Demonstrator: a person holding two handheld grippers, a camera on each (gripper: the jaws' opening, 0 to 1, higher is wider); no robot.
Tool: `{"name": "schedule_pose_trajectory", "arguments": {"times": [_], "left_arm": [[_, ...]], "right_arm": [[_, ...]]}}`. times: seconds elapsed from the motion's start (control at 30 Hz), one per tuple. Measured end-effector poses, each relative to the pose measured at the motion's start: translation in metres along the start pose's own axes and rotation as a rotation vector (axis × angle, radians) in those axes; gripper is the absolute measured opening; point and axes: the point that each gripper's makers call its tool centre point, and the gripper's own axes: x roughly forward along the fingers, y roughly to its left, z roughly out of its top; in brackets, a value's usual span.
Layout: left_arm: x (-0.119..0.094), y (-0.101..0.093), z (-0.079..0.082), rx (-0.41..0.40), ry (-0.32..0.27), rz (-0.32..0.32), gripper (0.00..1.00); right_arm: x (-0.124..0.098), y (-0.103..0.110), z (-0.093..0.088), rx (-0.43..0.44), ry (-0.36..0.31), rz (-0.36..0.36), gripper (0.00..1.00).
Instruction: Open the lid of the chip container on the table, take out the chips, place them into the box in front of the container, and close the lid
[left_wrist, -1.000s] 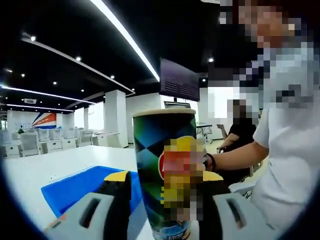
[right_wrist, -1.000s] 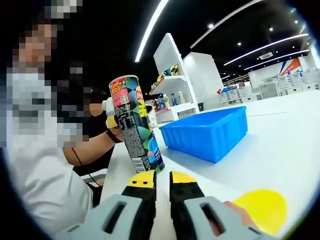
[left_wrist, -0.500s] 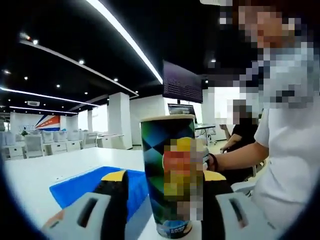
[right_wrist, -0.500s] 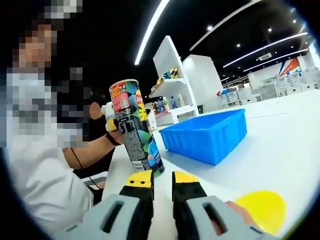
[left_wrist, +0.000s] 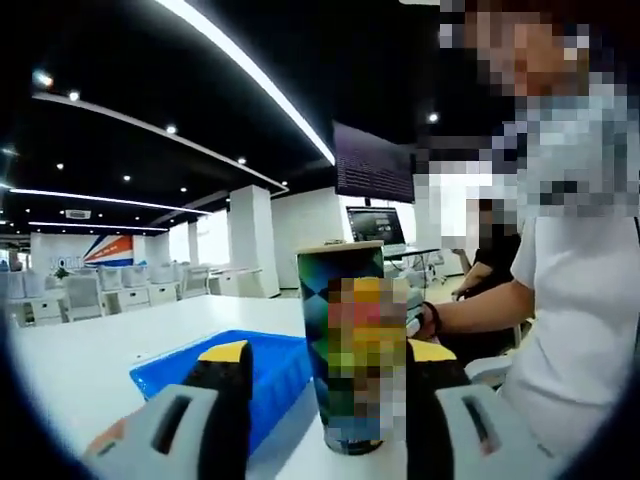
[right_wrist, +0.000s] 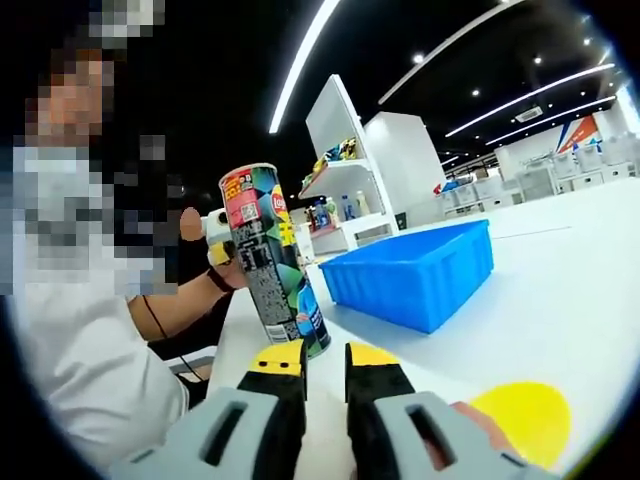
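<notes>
now we see the chip can (left_wrist: 352, 345) standing upright on the white tabletop (left_wrist: 90, 365), and we take it as our landmark. in the left gripper view the left tool (left_wrist: 325, 385) has its two yellow-tipped black jaws spread wide, one on each side of the can; we cannot tell whether either jaw touches it. the can's top has no lid on it in this view, only a pale rim. just beside the can, on the side away from the person, sits the blue box (left_wrist: 262, 368), low and open-topped, with one jaw partly in front of it. on the other side of the can a person in a white shirt (left_wrist: 585, 340) reaches an arm toward it.

in the right gripper view the same can (right_wrist: 272, 258) stands a little beyond the right tool (right_wrist: 324, 365), whose jaws are drawn narrow with only a thin gap between them and nothing held. the blue box (right_wrist: 415, 268) lies just beside the can, close to it but apart, on the tabletop (right_wrist: 560, 310). behind the can the left tool (right_wrist: 215, 238) shows as a white and yellow shape at the can's upper half, against the person's hand. a round yellow lid (right_wrist: 522, 420) lies flat on the tabletop well apart from the can, next to the right tool's grey body. a white shelf unit (right_wrist: 345, 175) with small items stands far behind the can.
</notes>
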Motion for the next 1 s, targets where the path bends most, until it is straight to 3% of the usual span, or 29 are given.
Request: {"name": "schedule_pose_trajectory", "arguments": {"times": [0.13, 0.3, 0.5, 0.7, 1.0], "left_arm": [[-0.011, 0.003, 0.008, -0.021, -0.034, 0.017, 0.61], [-0.017, -0.002, 0.008, -0.018, -0.024, 0.014, 0.62], [-0.024, -0.008, 0.015, -0.046, -0.057, 0.004, 0.63], [-0.025, -0.017, 0.017, -0.034, -0.041, -0.002, 0.63], [-0.03, -0.021, 0.015, -0.031, -0.04, -0.003, 0.63]], "right_arm": [[0.0, 0.0, 0.0, 0.006, 0.003, -0.001, 0.16], [0.002, 0.001, -0.001, -0.005, 0.017, -0.001, 0.16], [0.004, 0.004, 0.002, -0.031, 0.033, -0.008, 0.18], [-0.001, 0.009, 0.016, -0.124, 0.057, -0.029, 0.21], [-0.027, -0.012, 0.034, -0.195, 0.077, -0.11, 0.26]]}}
